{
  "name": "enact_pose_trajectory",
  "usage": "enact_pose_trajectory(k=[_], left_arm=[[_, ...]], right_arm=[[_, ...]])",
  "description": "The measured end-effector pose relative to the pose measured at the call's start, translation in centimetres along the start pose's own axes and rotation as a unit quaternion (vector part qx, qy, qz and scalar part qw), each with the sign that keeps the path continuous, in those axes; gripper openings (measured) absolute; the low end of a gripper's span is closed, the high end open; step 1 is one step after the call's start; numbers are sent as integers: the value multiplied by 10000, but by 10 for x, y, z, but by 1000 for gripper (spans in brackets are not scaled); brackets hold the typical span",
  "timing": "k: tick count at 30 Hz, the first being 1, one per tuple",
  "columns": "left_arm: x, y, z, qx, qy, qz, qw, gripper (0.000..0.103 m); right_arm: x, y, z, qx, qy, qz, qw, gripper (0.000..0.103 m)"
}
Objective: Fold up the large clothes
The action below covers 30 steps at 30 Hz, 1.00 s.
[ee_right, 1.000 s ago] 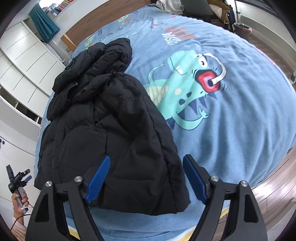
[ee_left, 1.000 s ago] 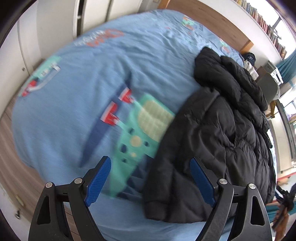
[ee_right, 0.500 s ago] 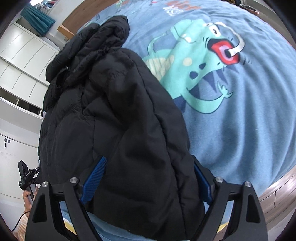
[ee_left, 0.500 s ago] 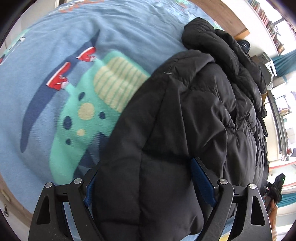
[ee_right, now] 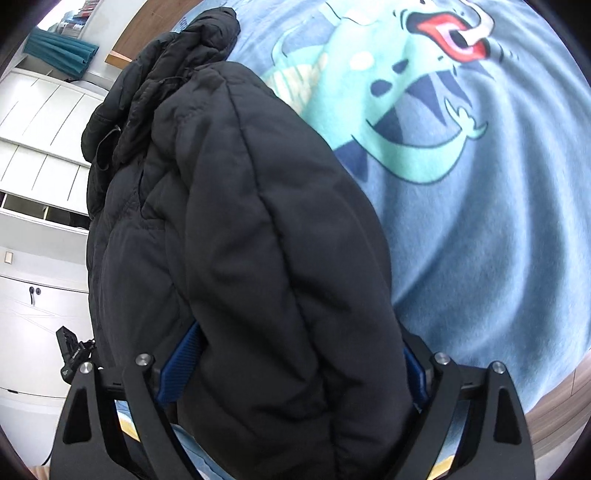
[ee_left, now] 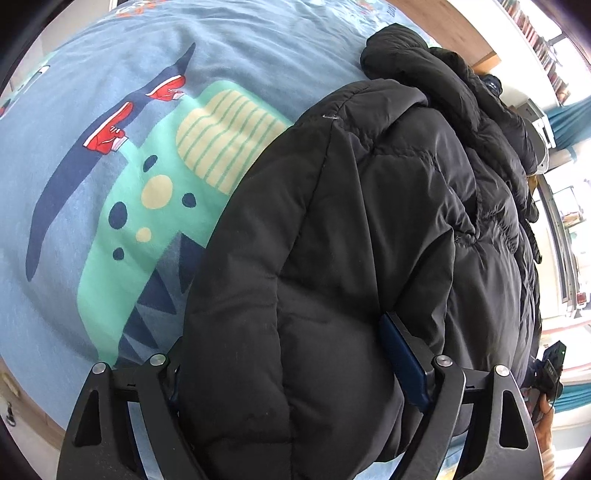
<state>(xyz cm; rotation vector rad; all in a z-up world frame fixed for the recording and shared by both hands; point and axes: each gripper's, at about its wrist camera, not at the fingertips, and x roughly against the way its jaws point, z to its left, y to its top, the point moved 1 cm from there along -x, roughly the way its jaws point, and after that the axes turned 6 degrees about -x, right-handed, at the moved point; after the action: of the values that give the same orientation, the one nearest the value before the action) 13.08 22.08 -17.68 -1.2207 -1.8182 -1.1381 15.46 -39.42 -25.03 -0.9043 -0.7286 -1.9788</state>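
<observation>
A black puffer jacket (ee_left: 369,221) lies lengthwise on a blue bed cover (ee_left: 92,110) printed with a green dinosaur. My left gripper (ee_left: 291,354) is open, and the jacket's near hem bulges between its blue-padded fingers (ee_left: 402,354). In the right wrist view the same jacket (ee_right: 240,221) fills the middle. My right gripper (ee_right: 295,365) is open too, its jaws wide on either side of the thick hem. The hood end lies farthest from both grippers.
The bed's near edge and wooden floor (ee_right: 561,387) lie right below my grippers. White wardrobes (ee_right: 37,147) stand to one side. A wooden headboard (ee_left: 461,33), bookshelf and teal curtain (ee_left: 569,125) are beyond the jacket. The dinosaur print (ee_right: 406,110) covers the open bed beside it.
Both grippers have moved forward and down onto the jacket's near hem, which now sits between the open jaws. The jaws have not visibly closed.
</observation>
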Motion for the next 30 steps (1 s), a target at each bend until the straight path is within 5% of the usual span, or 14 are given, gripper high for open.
enact_pose_trajectory(k=[8, 21, 30], left_arm=[[0, -20, -21, -44, -43, -47, 10000, 71], [9, -25, -47, -423, -7, -81, 9991, 39], [13, -35, -65, -656, 84, -151, 9977, 23]], right_arm=[[0, -14, 6, 228, 54, 81, 9997, 89], [3, -24, 23, 314, 292, -4, 9991, 38], [-2, -34, 43, 436, 290, -76, 9986, 28]])
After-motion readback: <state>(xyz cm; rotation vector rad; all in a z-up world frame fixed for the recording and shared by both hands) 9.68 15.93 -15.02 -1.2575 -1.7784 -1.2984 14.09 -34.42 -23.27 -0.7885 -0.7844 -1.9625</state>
